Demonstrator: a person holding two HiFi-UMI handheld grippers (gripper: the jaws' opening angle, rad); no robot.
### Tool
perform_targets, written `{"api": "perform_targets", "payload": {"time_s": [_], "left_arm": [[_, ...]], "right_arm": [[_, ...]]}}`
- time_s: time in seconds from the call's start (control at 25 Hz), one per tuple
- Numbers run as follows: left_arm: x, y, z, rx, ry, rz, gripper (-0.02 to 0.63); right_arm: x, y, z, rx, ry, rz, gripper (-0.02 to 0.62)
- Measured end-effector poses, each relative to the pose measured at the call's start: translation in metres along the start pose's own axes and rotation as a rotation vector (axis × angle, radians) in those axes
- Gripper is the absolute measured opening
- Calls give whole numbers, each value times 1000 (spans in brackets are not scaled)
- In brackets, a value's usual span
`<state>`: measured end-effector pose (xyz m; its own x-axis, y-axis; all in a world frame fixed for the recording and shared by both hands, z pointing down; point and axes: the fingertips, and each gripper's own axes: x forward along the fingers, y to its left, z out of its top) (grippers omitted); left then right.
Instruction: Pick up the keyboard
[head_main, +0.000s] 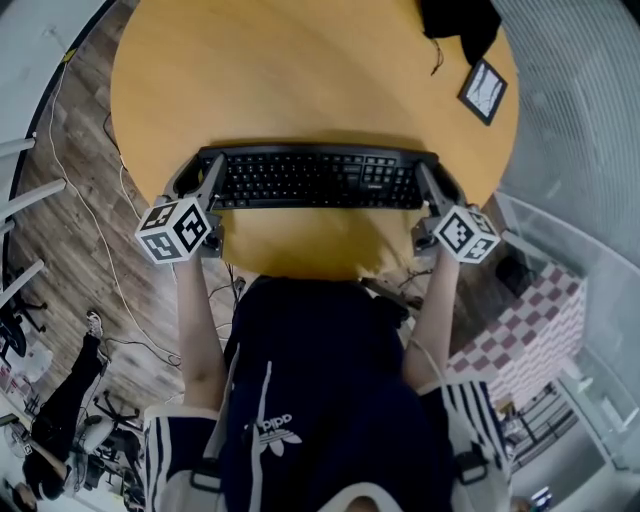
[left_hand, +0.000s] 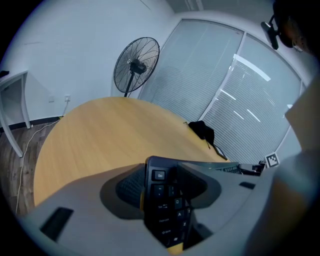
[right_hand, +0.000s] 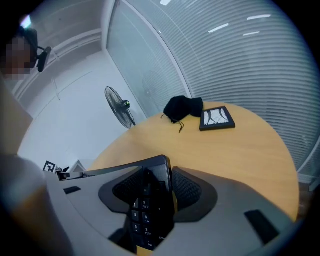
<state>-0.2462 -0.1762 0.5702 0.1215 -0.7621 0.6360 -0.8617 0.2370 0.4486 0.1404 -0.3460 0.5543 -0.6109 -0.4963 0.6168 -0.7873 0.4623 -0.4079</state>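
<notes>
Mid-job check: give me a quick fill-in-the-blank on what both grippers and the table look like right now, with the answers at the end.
1. The left gripper has its jaws shut on the end of the keyboard that bears the ____ key.
2. The right gripper has its jaws ____ on the keyboard's other end.
3. The wooden table has a top that is ____ in shape.
4. Beyond the table's far edge stands a pedestal ____.
Missing words: Esc; shut; round; fan.

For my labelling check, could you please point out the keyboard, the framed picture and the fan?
keyboard (head_main: 315, 180), head view, middle of the keys
framed picture (right_hand: 217, 118), right gripper view, centre of its face
fan (left_hand: 136, 65), left gripper view, hub of its cage
</notes>
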Motion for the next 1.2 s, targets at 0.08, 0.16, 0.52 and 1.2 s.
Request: {"api": "perform_targets", "payload": {"time_s": [0.08,0.16,0.52,1.2], "left_arm": [[-7,-6,9,16,-34,-11,196],[-17,-12,18,40,-72,-20,196],[-81,-72,68,184,-258,-92,196],[-150,-96,129,285,-451,-172,196]], "right_arm": [[-8,6,12,-24,-43,15,175],[-18,14,19,-41,-83,25,175],[-98,40,63,-105,-270,55,175],[-163,104,110,-194,-489,57,175]]}}
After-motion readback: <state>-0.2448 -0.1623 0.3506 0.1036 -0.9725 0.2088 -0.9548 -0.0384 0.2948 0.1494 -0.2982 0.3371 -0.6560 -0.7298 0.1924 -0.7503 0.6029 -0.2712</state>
